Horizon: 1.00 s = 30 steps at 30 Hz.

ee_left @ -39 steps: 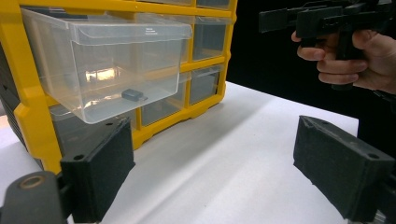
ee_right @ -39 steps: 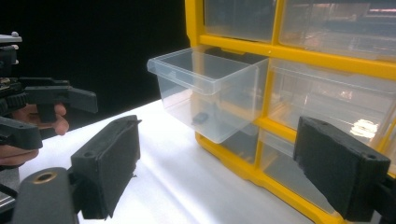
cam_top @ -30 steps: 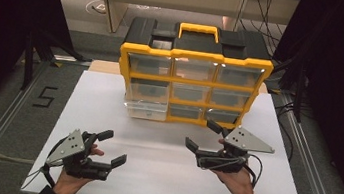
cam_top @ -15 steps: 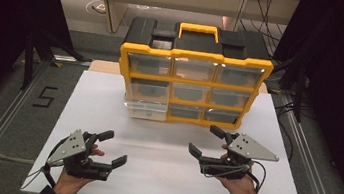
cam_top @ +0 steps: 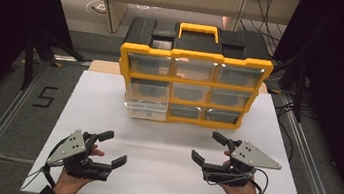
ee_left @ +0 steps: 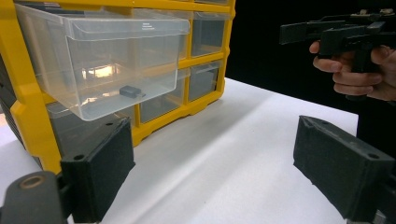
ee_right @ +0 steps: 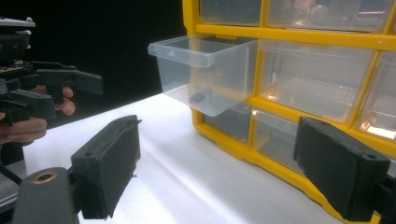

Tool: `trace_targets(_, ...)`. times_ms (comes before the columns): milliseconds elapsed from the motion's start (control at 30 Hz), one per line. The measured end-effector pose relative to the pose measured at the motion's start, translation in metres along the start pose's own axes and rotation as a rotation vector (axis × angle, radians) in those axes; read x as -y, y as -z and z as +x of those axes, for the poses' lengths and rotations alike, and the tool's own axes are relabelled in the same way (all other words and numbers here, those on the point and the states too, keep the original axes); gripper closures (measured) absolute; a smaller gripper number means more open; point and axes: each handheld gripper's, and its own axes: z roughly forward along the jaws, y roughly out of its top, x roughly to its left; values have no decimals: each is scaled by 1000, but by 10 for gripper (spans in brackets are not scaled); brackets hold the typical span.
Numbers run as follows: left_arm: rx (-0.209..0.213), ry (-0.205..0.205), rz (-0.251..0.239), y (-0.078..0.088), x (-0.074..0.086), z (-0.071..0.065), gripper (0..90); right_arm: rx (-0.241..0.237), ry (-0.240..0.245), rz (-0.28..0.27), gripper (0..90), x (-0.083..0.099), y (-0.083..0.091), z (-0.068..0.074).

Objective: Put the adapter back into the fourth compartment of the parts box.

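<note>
The left gripper [cam_top: 108, 148] hovers low over the near left of the white table [cam_top: 168, 147], its jaws spread wide and holding nothing. The right gripper [cam_top: 207, 147] hangs at the near right, equally spread and empty. Ahead of both stands the yellow drawer organizer [cam_top: 192, 87], and its clear pulled-out drawer [cam_top: 147, 108] sticks out from the left column toward the person. A small dark part [ee_left: 130, 91] lies on that drawer's floor. The drawer sits forward and slightly right of the left gripper, forward and well left of the right one, so the left hand seems better placed. The drawer slides front to back.
</note>
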Motion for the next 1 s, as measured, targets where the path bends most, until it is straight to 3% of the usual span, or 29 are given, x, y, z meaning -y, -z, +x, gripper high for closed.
trace_targets(633, 7, 1, 3, -1, 0, -1, 118, 21, -1, 12, 158, 18, 17, 2)
trace_targets(1000, 6, -2, 3, -1, 0, 0, 118, 22, 6, 3, 160, 19, 19, 2)
